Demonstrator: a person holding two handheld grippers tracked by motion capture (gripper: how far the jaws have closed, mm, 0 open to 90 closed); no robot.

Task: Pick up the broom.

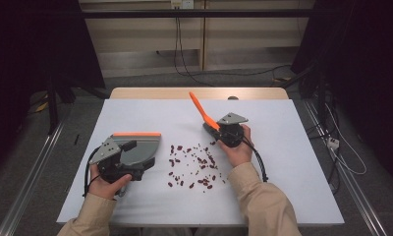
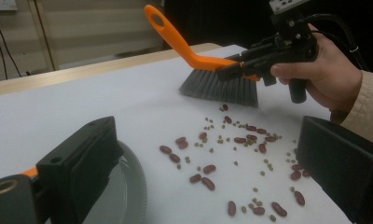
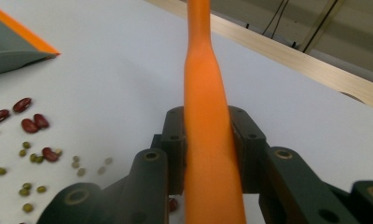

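Note:
Red beans (image 1: 176,160) and small green beans lie scattered mid-table (image 2: 208,169) (image 3: 31,125). A grey dustpan (image 1: 143,145) with an orange lip rests flat to their left (image 2: 128,196) (image 3: 7,42). My left gripper (image 1: 135,160) (image 2: 208,140) is open, jaws wide apart, the far jaw over the dustpan's curved wall and pointing at the beans. My right gripper (image 1: 215,129) (image 2: 240,67) (image 3: 210,121) is shut on the orange brush (image 1: 198,105) (image 3: 205,93). The grey bristles (image 2: 222,88) stand just beyond the far-right edge of the beans, handle angled up and away.
A white sheet (image 1: 283,187) covers the table, with a strip of bare wood (image 1: 160,93) along the far edge. Cables run over the floor (image 1: 342,152) to the right and behind. Bare sheet surrounds the beans on all sides.

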